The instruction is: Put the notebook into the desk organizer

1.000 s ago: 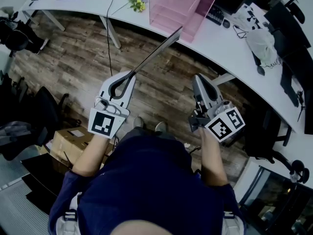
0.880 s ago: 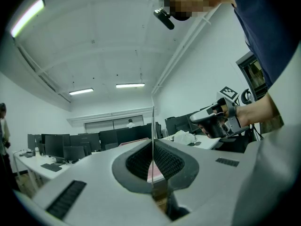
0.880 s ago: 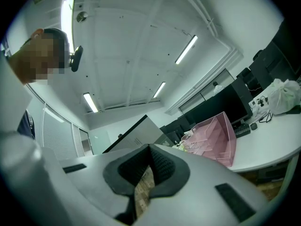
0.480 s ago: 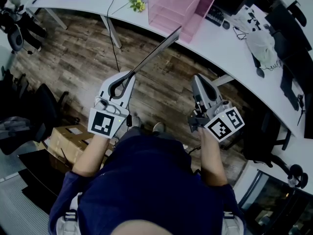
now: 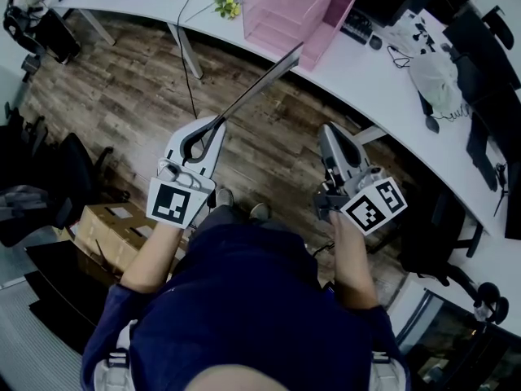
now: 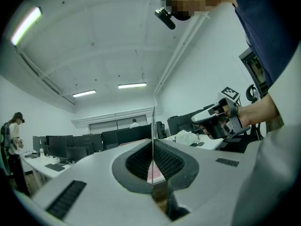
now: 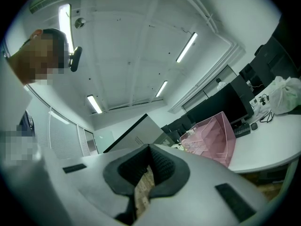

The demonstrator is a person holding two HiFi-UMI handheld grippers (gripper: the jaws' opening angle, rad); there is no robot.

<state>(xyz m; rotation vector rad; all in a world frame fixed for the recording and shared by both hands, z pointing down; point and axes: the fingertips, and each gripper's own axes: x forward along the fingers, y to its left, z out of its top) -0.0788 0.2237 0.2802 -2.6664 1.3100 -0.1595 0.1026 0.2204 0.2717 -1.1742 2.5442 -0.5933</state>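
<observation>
Our left gripper (image 5: 218,123) jaws are clamped on the notebook (image 5: 262,81) at its near edge. It juts fwd from the tips, seen edge-on, far end pointing at the pink desk organizer (image 5: 297,10). Our right gripper (image 5: 328,129) has its jaws pressed together w/ nothing btwn them, beside the notebook but apart from it. The organizer sits ahead of both on the white desk (image 5: 391,72).

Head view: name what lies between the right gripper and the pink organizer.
In the head view, only bare wood floor, then the white desk's front edge, separates the right gripper from the pink organizer.
</observation>
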